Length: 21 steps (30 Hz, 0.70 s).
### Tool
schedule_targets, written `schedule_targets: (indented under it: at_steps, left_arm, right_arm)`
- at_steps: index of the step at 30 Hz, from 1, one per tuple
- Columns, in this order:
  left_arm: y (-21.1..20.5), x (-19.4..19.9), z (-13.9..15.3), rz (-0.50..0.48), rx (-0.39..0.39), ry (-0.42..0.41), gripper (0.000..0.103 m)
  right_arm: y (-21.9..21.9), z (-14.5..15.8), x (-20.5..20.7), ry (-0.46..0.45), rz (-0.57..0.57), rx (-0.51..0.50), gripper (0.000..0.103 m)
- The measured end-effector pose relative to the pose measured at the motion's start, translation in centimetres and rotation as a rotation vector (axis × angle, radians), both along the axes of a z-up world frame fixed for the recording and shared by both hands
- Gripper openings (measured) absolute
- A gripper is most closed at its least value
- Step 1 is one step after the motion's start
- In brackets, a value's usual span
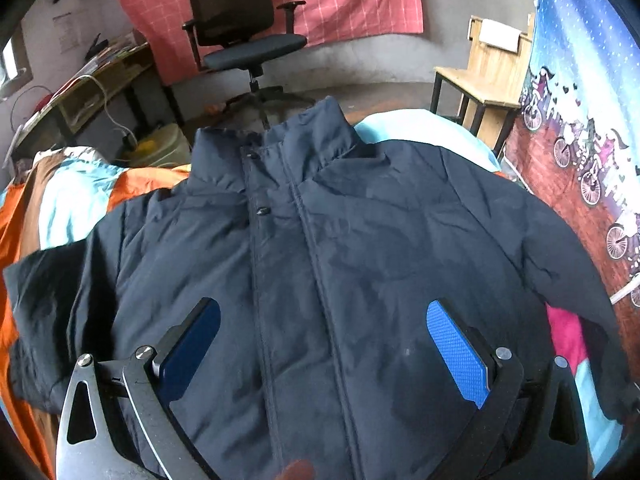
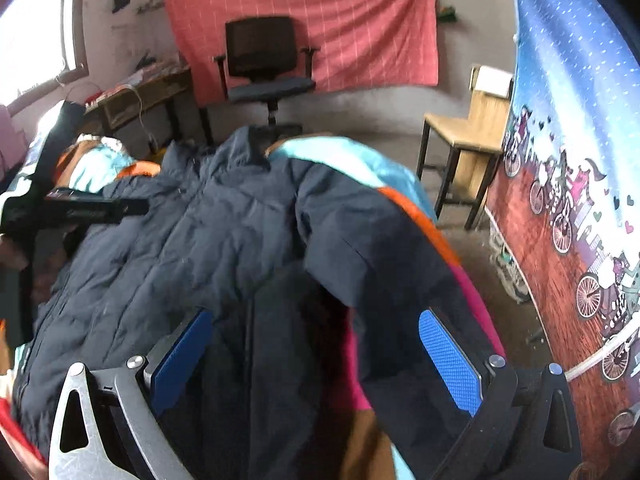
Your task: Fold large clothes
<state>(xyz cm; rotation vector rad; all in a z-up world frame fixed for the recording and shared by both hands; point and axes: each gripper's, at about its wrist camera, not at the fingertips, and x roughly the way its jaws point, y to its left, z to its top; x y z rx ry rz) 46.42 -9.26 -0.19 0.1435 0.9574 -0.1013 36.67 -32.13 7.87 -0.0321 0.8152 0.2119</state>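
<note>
On the left wrist view: one navy puffer jacket (image 1: 320,264) lies front-up and zipped on a bed with orange/teal/pink bedding (image 1: 76,196), collar pointing away toward the office chair (image 1: 244,36). Left gripper (image 1: 324,344) hovers over the lower front panel, jaws wide, nothing between the blue pads; can't tell if the pads touch the fabric. One sleeve (image 1: 44,304) is splayed out at the left of frame, the other runs down the right edge of the jacket. Background count: one office chair, one wooden chair (image 1: 480,80), one desk (image 1: 92,84), one pink wall cloth (image 1: 280,4), one bicycle-print hanging (image 1: 580,128). Right wrist view: same jacket (image 2: 180,236), seen from its sleeve side. Right gripper (image 2: 316,356) also wide open, pads straddling the sleeve (image 2: 384,264) near its lower end without clamping it. The left gripper's body (image 2: 80,208) shows at frame left, over the jacket. Judgement: jacket is spread, no fold made yet, so this is the start of the first sleeve fold. Next move needs the right jaws to close on the sleeve end, then carry it across the chest; puffy slick shell may slip, so bite deep
</note>
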Motion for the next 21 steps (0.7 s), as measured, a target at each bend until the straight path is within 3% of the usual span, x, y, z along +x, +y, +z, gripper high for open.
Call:
schedule_targets:
  at_steps: [4,6,9,13,15,19,21]
  left_arm:
    - [-2.8,1.4,-1.0,-0.054,0.047,0.004,0.101]
    - [-4.0,2.0,-1.8,-0.063,0.048,-0.009,0.101]
    - [-5.8,3.4,-3.2,-0.062,0.023,-0.008,0.101]
    - [-8.6,5.0,-4.4,-0.077,0.016,-0.044,0.101]
    - [-9.5,5.6,-4.7,-0.083,0.023,-0.053,0.101]
    - [-10.5,6.8,-5.7,-0.093,0.007,-0.043,0.101]
    - [-10.8,7.5,-6.6,-0.090,-0.002,-0.027,0.101]
  right_arm:
    - [-2.5,-0.6,0.6,0.161,-0.063,0.093,0.103]
    - [-4.0,-1.2,0.1,0.239,-0.110,0.224,0.103]
    - [-6.4,-3.0,-1.3,0.343,-0.166,0.504,0.103]
    - [-9.0,-5.8,-3.7,0.335,-0.292,0.710,0.103]
    - [-11.8,-8.3,-5.8,0.331,-0.426,0.830,0.103]
    - [-16.4,-12.7,-10.1,0.352,-0.712,0.972,0.103]
    - [-17.9,-14.2,-11.6,0.368,-0.796,1.068,0.103]
